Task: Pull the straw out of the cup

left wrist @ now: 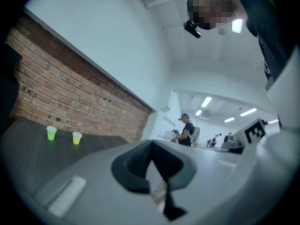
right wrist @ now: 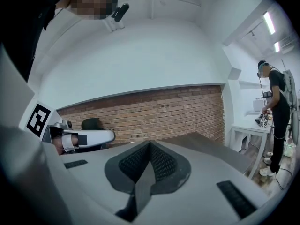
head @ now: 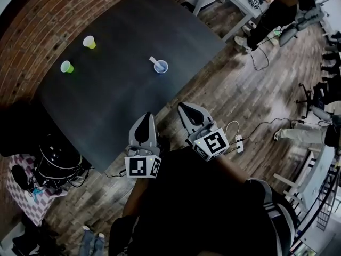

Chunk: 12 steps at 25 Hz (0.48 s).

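Observation:
A small pale blue cup (head: 161, 66) stands on the dark table (head: 122, 84), right of its middle, with a white straw (head: 154, 61) leaning out to the left. My left gripper (head: 148, 114) and right gripper (head: 181, 105) hover side by side at the table's near edge, well short of the cup. Both are shut with nothing between the jaws. In the left gripper view the jaws (left wrist: 150, 145) meet in a closed point; the right gripper view shows the same for its jaws (right wrist: 149, 143). The cup is outside both gripper views.
Two yellow-green cups (head: 89, 42) (head: 67, 66) stand on the table's far left, and show again as cups (left wrist: 51, 133) (left wrist: 76, 138) before a brick wall. A person (head: 277, 7) works at a white table behind. A power strip (head: 238, 143) and cables lie on the wooden floor.

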Motion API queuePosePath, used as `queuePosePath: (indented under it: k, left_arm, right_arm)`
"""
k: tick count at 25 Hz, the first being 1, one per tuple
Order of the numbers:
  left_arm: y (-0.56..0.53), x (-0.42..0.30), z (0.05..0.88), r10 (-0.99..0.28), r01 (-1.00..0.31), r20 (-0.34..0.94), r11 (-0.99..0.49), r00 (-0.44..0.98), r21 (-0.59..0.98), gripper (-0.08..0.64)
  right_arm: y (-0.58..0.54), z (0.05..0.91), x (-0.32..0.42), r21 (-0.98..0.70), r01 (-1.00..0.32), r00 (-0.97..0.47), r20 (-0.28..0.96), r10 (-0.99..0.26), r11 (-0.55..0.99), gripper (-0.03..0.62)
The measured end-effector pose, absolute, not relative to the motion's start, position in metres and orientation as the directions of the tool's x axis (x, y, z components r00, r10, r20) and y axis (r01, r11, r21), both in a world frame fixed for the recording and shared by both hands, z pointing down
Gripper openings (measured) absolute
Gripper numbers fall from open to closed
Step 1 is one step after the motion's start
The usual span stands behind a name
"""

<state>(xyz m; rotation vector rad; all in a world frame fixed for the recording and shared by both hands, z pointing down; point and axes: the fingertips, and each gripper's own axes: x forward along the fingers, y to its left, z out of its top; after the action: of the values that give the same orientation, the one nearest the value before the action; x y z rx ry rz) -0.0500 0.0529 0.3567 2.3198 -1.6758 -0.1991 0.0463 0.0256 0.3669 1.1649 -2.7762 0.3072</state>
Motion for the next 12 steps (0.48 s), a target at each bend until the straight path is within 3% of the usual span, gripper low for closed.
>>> queuePosePath:
  k: [12]
  left_arm:
    - [0.017,-0.088,0.361,-0.948,-0.904,0.041,-0.289,0.317,0.316,0.005]
  right_arm:
    - [-0.013,0.372,0.018,-0.109,-0.74,-0.669,0.218,-0.71,0.664,0.006]
